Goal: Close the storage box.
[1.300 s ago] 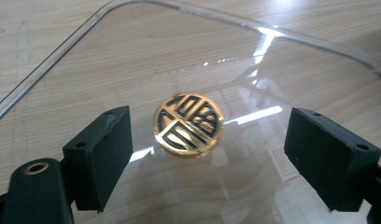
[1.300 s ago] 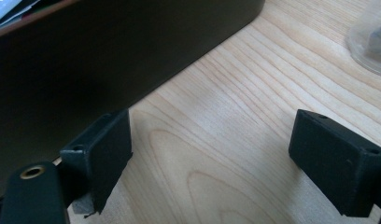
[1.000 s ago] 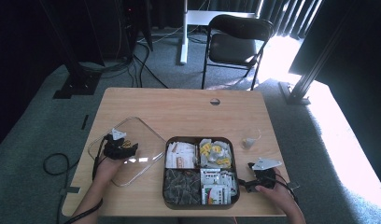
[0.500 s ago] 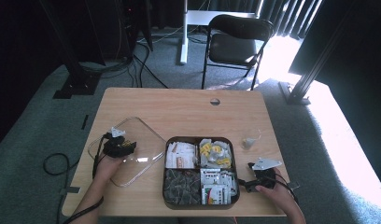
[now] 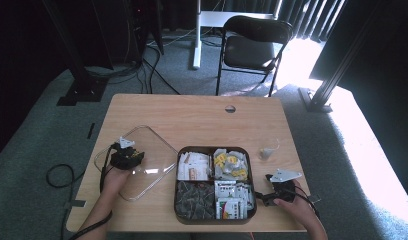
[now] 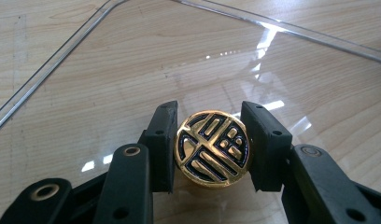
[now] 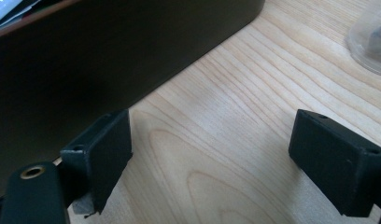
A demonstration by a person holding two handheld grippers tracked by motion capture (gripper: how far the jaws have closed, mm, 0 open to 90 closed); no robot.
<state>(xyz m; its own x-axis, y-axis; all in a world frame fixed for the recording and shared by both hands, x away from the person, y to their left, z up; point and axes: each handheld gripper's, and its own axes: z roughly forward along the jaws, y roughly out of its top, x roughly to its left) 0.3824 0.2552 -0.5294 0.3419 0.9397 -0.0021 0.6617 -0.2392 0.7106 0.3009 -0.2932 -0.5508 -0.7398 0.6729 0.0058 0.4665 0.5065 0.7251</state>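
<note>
A clear lid (image 5: 151,145) lies flat on the table left of the tray, with a round gold-and-black knob (image 6: 212,151) at its middle. My left gripper (image 5: 138,158) (image 6: 211,113) has just been closing its jaws and is now shut on that knob, both pads pressing its sides over the lid (image 6: 132,60). A dark four-part tray (image 5: 212,149) holds packets and sachets. My right gripper (image 5: 264,195) (image 7: 215,128) rests open on the wood just right of the tray's wall (image 7: 109,56), nothing between its fingers.
A small clear sachet with a string (image 5: 266,152) lies on the table beyond the right gripper, its edge at the corner of the right gripper view (image 7: 373,42). A cable hole (image 5: 230,108) sits near the far edge. A black chair (image 5: 252,47) stands behind the table.
</note>
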